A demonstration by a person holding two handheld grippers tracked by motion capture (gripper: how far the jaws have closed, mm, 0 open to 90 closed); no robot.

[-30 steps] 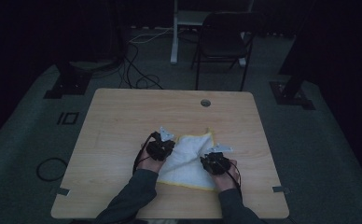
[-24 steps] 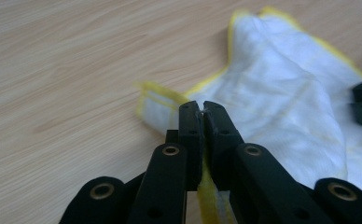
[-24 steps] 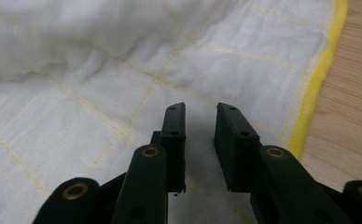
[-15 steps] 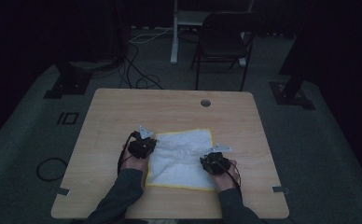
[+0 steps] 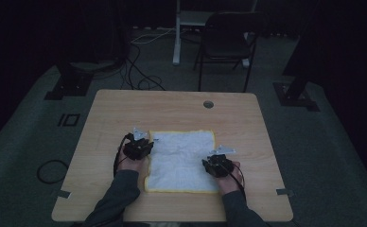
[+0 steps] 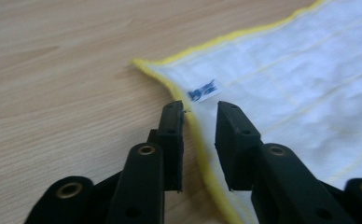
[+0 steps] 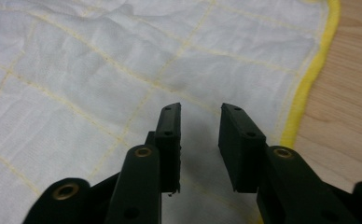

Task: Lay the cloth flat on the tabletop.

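A white cloth [image 5: 184, 158] with a yellow hem lies spread flat in the middle of the wooden table [image 5: 115, 113]. My left gripper [image 5: 146, 143] sits at the cloth's left edge near its far corner. In the left gripper view its jaws [image 6: 200, 122] stand apart over the yellow hem [image 6: 198, 135] and a small blue tag [image 6: 202, 90]; they have just been opening and nothing is pinched. My right gripper [image 5: 214, 163] rests over the cloth's right side. Its jaws [image 7: 200, 122] have also just been opening and hover over the white cloth [image 7: 100, 70] with nothing between them.
A round cable hole [image 5: 208, 104] sits near the table's far edge. Beyond the table stand a dark chair [image 5: 226, 45], a white post [image 5: 177, 33] and floor cables [image 5: 141, 71]. Bare wood lies left, right and beyond the cloth.
The left gripper moved left, pulling the bunched left part of the cloth out flat, and then let go of it. The right gripper stayed in place.
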